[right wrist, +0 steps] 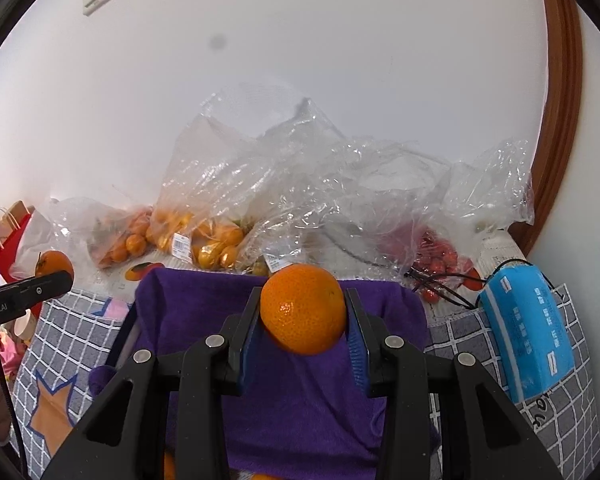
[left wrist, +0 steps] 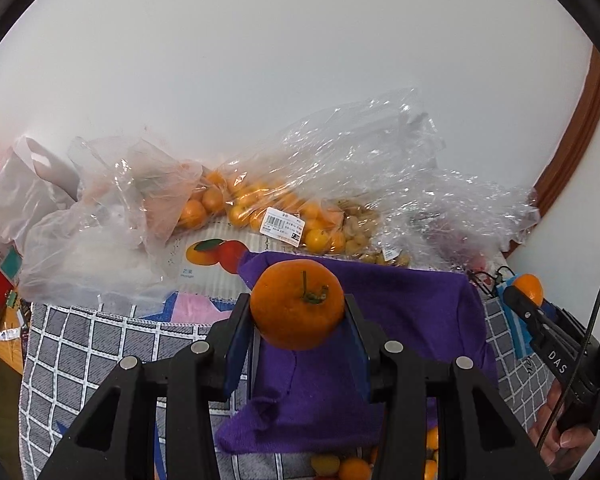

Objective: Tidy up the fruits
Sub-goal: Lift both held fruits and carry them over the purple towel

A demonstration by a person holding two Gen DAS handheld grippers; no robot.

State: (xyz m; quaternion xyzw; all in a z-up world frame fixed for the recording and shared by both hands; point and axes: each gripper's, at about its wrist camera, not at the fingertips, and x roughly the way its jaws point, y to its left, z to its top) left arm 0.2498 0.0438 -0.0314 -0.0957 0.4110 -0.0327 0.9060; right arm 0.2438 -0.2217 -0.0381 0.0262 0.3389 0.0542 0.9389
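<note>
Left wrist view: we have the left gripper with its fingers clamped on a mandarin with a green stem, blue pads pressing both sides of it, narrow gap set by the fruit. The mandarin sits above a purple cloth that lies over a grey checked mat on the desk. A few small orange fruits show at the bottom edge, below the cloth's hem.

At the far right of that view we see the right gripper from the side, a person's hand on its handle, carrying its own fruit.

Right wrist view: fingers are closed on a second mandarin, stem not visible, pads touching both flanks. It also hangs over the purple cloth. The left gripper's tip enters at the left edge with its fruit just behind it.

Behind the cloth, against the white wall, we see clear plastic bags bunched together: one with small oranges and a barcode label, one with red cherry tomatoes. A blue tissue pack lies on the mat to the right of the cloth, near the tomatoes. A red paper bag stands at far left.
</note>
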